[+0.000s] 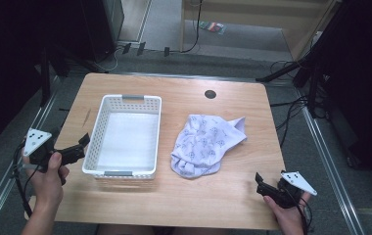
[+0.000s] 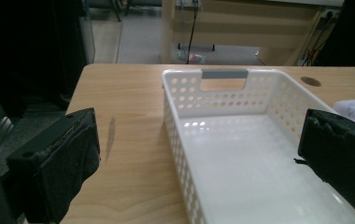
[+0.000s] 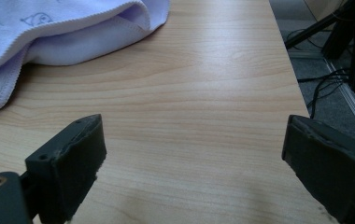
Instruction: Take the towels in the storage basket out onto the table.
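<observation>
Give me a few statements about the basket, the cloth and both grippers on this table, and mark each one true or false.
1. The white perforated plastic basket is empty. True.
2. The pale lilac patterned cloth lies inside the basket. False: it lies crumpled on the wooden table, right of the basket.
3. The right gripper holds the cloth. False: its jaws are open, apart from the cloth.
4. The left gripper is open beside the basket. True.

My right gripper (image 3: 192, 163) hangs over bare table (image 3: 203, 88), jaws spread wide, holding nothing; the cloth (image 3: 40, 32) lies bunched at ten o'clock, apart.
</observation>
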